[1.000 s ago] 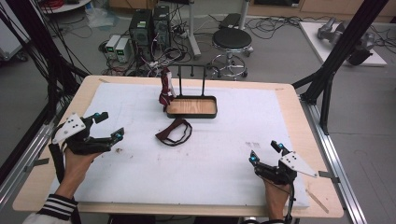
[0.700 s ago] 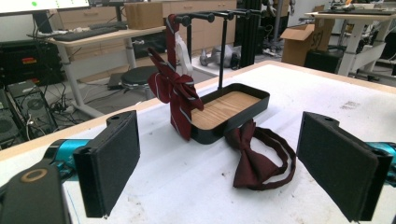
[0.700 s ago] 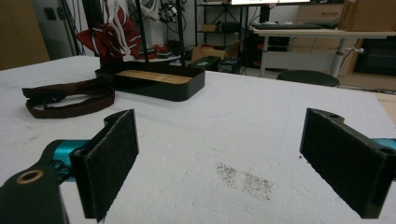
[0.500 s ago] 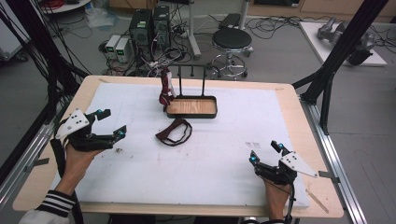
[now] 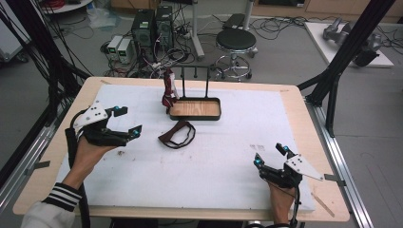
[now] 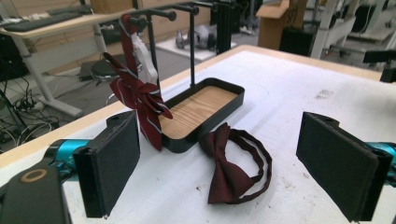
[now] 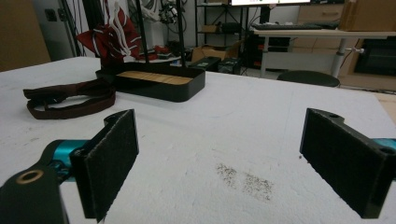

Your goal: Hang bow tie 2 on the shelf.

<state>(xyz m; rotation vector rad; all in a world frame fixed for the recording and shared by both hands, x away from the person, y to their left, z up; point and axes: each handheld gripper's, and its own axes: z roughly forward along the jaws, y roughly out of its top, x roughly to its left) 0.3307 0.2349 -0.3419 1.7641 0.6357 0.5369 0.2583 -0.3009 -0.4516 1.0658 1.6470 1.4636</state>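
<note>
A dark red bow tie (image 5: 177, 135) (image 6: 232, 163) (image 7: 70, 98) with its strap lies flat on the white mat, just in front of a black stand (image 5: 195, 109) (image 6: 205, 109) (image 7: 154, 84) with a wooden tray base and a rail. A striped red bow tie (image 5: 167, 89) (image 6: 137, 95) (image 7: 109, 32) hangs from the rail's left end. My left gripper (image 5: 124, 121) (image 6: 229, 163) is open, left of the flat bow tie and pointing at it. My right gripper (image 5: 271, 156) (image 7: 224, 161) is open near the mat's front right corner, with nothing between its pads.
The white mat (image 5: 228, 142) covers most of the wooden table (image 5: 304, 102). A dark smudge (image 7: 245, 179) marks the mat ahead of the right gripper. Black frame posts (image 5: 332, 80) stand at the table's right side; a stool (image 5: 235, 42) and computers are behind.
My left gripper has drifted slightly right, toward the flat bow tie. The right gripper has stayed put.
</note>
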